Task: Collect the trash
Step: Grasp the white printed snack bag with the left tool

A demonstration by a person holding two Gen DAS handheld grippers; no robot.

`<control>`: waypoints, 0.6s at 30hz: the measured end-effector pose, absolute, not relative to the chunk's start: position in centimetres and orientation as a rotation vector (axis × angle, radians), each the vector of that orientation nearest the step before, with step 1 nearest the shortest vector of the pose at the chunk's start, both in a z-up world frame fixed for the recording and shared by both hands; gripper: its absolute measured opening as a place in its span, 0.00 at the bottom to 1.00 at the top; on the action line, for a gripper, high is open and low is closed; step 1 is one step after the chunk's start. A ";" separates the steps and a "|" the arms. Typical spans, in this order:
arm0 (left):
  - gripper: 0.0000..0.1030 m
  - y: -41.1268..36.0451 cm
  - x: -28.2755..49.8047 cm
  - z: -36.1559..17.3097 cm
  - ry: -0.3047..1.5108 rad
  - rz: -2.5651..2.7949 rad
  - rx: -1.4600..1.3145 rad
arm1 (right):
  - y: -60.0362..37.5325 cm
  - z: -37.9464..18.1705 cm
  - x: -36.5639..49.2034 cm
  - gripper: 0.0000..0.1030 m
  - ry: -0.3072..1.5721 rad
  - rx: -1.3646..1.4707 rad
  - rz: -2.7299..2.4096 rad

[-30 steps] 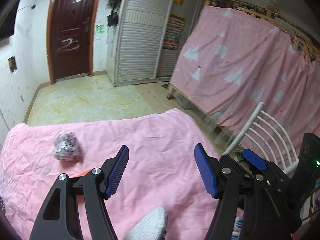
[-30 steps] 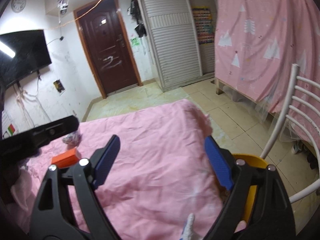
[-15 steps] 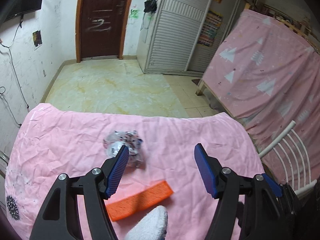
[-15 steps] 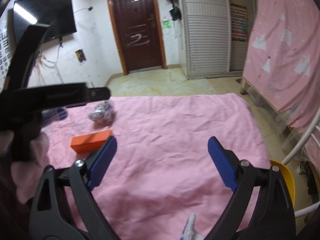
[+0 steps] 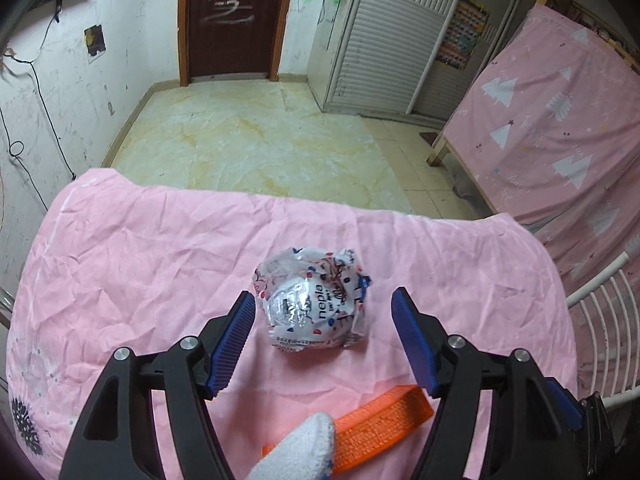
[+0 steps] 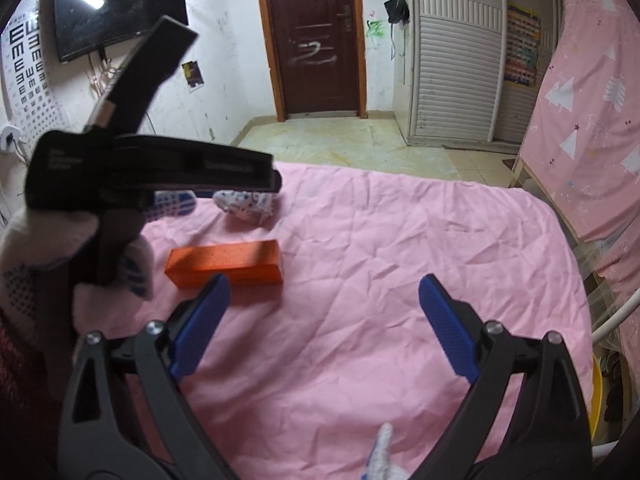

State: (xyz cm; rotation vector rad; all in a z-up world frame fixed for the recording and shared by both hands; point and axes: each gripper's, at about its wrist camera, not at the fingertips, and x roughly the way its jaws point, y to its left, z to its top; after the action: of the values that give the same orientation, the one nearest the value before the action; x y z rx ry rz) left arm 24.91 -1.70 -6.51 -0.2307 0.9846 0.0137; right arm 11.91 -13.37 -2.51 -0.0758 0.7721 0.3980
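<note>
Left gripper (image 5: 324, 336) has swung over the crumpled wrapper (image 5: 314, 304) mid-bed, jaws spread, nothing pinched; right gripper (image 6: 324, 328) just widened, empty — pickup looks imminent.

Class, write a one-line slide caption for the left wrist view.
Left gripper with open jaws over a crumpled plastic wrapper on the pink sheet, orange box nearby.

"nepia" reads in dark letters across the crumpled plastic wrapper (image 5: 314, 304) lying on the pink sheet; the smaller print below it is too fine to make out. On the far brown door (image 6: 316, 36), a chalky white scrawl shaped like a "2" or "Z". On the left wall, an eye chart (image 6: 24, 64) shows rows of black "E" figures turned different ways.
</note>
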 end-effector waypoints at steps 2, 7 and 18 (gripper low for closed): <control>0.60 -1.5 25.4 -7.1 1.013 0.013 -0.240 | -13.0 -2.7 12.0 0.89 0.780 -0.082 0.403; 0.58 -1.6 25.6 -7.7 1.039 -0.005 -0.238 | -12.3 -2.8 12.4 0.89 0.790 -0.099 0.417; 0.29 -0.9 23.6 -5.7 0.967 -0.045 -0.264 | -10.5 -2.7 12.7 0.93 0.798 -0.140 0.439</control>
State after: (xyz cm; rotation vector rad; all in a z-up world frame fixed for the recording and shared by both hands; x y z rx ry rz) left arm 23.60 -0.93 -5.73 -0.2638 0.9668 -0.0453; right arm 12.69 -10.51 -2.74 -0.1404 0.7978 0.4388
